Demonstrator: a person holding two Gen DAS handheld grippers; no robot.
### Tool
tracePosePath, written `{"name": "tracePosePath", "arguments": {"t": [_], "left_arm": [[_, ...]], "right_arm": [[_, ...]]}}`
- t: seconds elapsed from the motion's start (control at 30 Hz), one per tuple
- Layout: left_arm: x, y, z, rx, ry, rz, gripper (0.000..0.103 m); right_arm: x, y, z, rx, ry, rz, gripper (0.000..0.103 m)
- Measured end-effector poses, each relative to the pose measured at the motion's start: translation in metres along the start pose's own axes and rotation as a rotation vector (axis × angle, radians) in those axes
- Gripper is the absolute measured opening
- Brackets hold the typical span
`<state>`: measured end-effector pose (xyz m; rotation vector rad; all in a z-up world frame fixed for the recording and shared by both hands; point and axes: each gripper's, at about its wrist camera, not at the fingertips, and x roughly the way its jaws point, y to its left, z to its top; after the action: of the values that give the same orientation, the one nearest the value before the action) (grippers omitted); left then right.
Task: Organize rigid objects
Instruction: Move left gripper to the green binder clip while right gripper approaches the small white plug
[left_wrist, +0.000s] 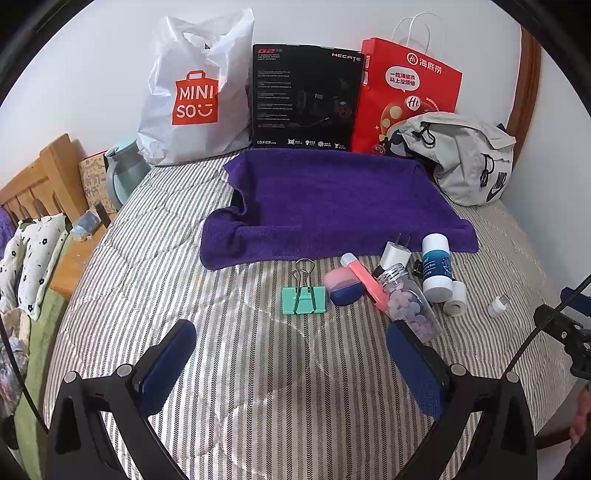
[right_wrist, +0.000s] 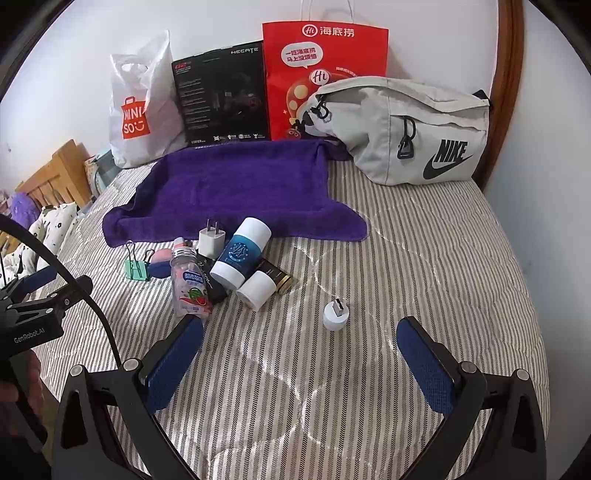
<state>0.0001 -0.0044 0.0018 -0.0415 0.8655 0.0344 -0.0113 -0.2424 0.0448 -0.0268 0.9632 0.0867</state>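
Bed (left_wrist: 155, 258): striped cover, bags along far edge.
Purple towel (left_wrist: 332, 199): flat, mid-bed.
Rigid objects: clustered at towel's near edge, including the blue-white tube (right_wrist: 242, 256), candy bottle (right_wrist: 189, 282), green binder clip (left_wrist: 303, 297).
Left hand-held gripper (left_wrist: 291, 369): spread, empty.
Right hand-held gripper (right_wrist: 299, 365): spread, empty.

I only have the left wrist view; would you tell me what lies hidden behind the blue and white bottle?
Observer: A dark tube with a gold band lies there, beside the white roll.
Operator: Thank you. Which way does the small white adapter face?
Observer: The white adapter stands with its metal USB plug pointing up.
Operator: Does the candy bottle carry a label?
Observer: Yes, the candy bottle shows a watermelon picture on its front.
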Motion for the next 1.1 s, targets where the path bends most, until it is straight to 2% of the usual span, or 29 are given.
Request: {"name": "tracePosePath", "arguments": {"t": [1.1], "left_arm": [[0.0065,0.0034,-0.0034,-0.004,0.006,0.010,0.103]], "right_arm": [[0.0005,-0.0064,-0.0017,0.012,-0.004,0.006,0.103]]}}
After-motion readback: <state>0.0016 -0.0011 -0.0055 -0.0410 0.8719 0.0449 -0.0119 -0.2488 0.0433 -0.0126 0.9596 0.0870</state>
